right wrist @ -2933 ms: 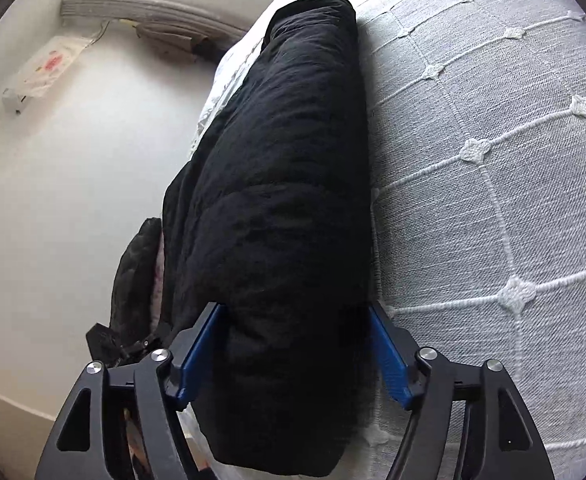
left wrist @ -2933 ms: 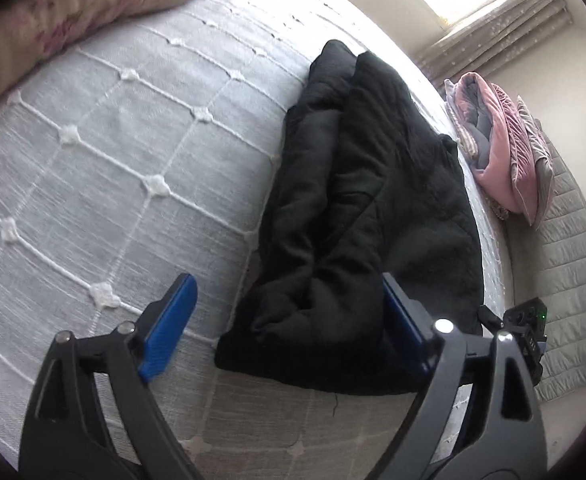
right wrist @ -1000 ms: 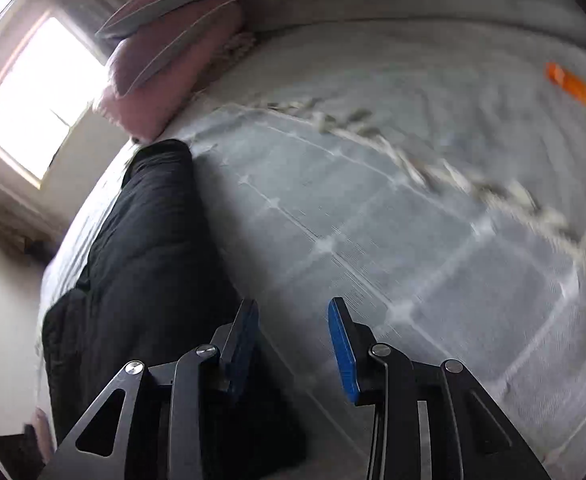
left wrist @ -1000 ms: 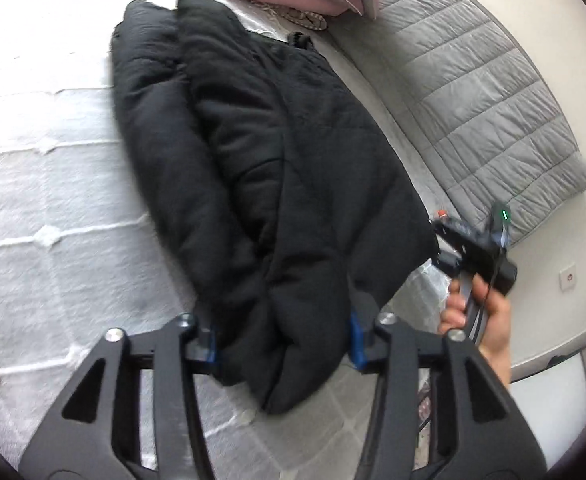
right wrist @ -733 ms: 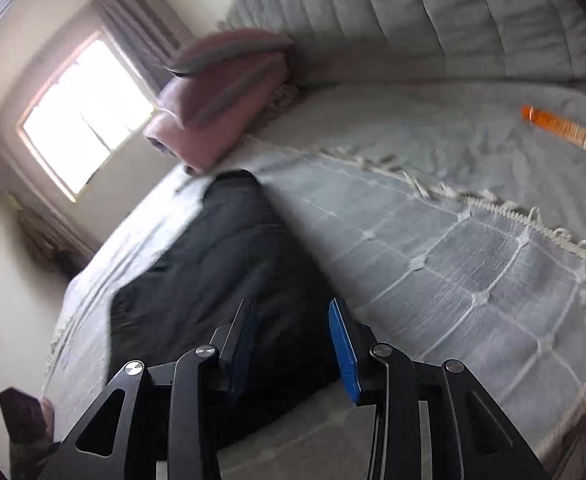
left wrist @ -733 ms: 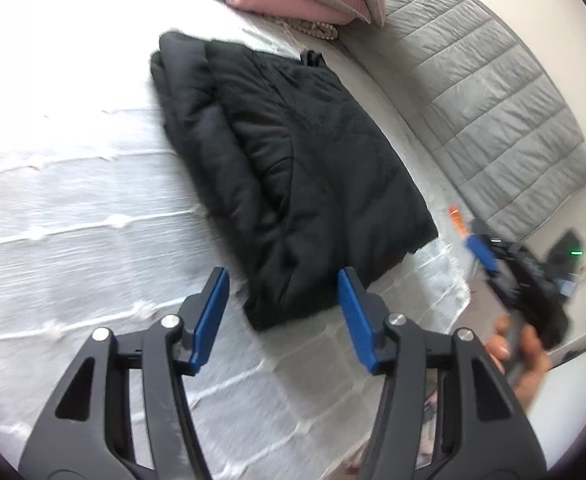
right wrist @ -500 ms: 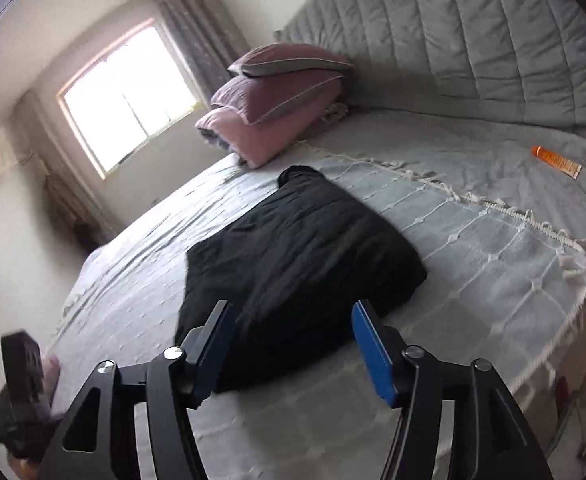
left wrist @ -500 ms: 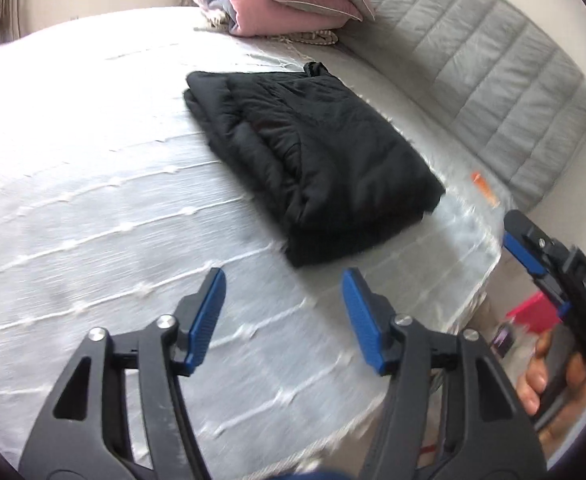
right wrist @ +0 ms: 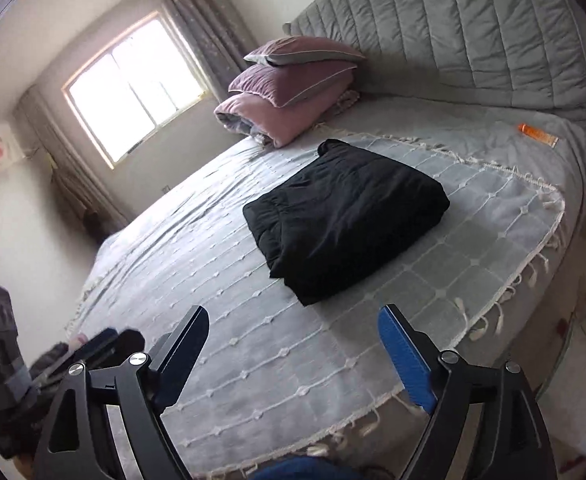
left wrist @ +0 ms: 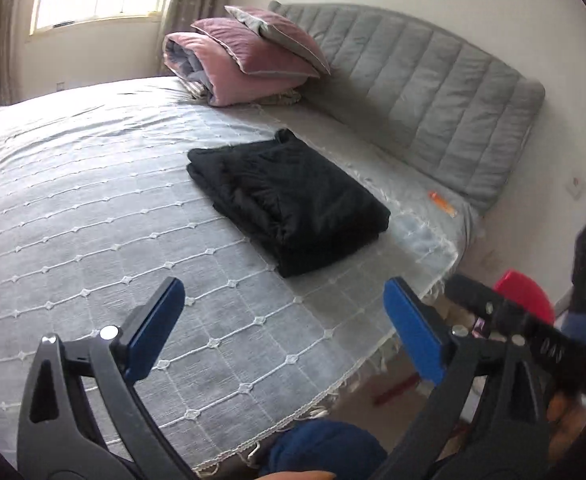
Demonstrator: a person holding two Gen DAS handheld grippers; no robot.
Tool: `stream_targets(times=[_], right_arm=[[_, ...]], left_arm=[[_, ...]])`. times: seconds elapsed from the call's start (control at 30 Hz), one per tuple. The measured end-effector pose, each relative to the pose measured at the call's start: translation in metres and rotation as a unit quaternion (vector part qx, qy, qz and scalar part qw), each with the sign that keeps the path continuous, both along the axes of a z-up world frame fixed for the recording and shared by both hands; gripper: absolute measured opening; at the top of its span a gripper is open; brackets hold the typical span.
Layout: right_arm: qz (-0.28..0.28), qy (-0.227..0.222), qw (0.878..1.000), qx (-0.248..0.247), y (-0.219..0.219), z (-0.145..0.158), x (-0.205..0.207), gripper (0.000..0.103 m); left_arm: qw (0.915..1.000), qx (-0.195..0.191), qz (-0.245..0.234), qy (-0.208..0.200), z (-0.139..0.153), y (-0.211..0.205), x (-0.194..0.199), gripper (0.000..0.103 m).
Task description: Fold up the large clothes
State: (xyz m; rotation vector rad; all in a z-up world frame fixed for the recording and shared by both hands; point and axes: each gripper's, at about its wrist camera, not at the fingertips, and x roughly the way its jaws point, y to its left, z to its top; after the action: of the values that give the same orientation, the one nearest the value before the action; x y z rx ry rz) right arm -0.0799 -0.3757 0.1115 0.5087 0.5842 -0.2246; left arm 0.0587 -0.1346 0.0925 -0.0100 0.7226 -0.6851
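Note:
A black padded jacket [left wrist: 293,200] [right wrist: 345,212] lies folded into a thick rectangle on the grey bedspread [left wrist: 93,208] [right wrist: 253,320], near the bed's right edge. My left gripper [left wrist: 285,324] hangs well back from it, above the bed's near edge. Its blue-padded jaws are opening wide with nothing between them. My right gripper [right wrist: 293,344] is likewise back from the jacket, jaws opening, nothing between them. The right gripper also shows at the lower right of the left wrist view [left wrist: 533,332], in a hand.
Pink pillows and a rolled pink quilt [left wrist: 245,64] [right wrist: 289,92] are stacked at the head of the bed by the grey padded headboard [left wrist: 433,92]. An orange tube [left wrist: 443,202] [right wrist: 537,134] lies near the headboard. A red stool [left wrist: 525,300] stands on the floor beside the bed.
Both grippers let go of the jacket, drew back and up from it, and their jaws spread wide. The folded jacket stays on the bed.

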Motion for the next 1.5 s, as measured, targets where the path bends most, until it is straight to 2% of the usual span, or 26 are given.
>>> stream_targets(times=[0.1,0.23,0.5,0.73,0.93,1.1,1.5], right_arm=[[-0.022,0.013,0.998,-0.059,0.017,0.005,-0.011,0.094],[-0.034,0.027,0.995,-0.092,0.028,0.002,-0.009,0.094],[-0.048,0.035,0.994,-0.096,0.029,-0.008,0.000,0.094],[-0.046,0.054,0.993,-0.098,0.026,-0.019,0.002,0.094],[-0.061,0.057,0.990,-0.115,0.022,-0.017,-0.004,0.094],[-0.060,0.060,0.990,-0.115,0.021,-0.018,-0.004,0.094],[-0.061,0.075,0.987,-0.130,0.018,-0.026,-0.003,0.094]], left_arm=[[0.9999,0.009,0.010,-0.006,-0.004,0.003,0.002,0.100],[0.9985,0.022,0.050,0.001,-0.013,0.010,0.011,0.100],[0.9977,0.036,0.055,0.015,-0.024,0.010,0.019,0.100],[0.9972,0.065,0.032,0.018,-0.032,-0.008,0.013,0.100],[0.9968,0.068,0.040,0.015,-0.029,-0.010,0.010,0.100],[0.9971,0.066,0.029,0.027,-0.031,-0.013,0.010,0.100],[0.9966,0.081,0.012,0.005,-0.037,-0.029,0.001,0.102]])
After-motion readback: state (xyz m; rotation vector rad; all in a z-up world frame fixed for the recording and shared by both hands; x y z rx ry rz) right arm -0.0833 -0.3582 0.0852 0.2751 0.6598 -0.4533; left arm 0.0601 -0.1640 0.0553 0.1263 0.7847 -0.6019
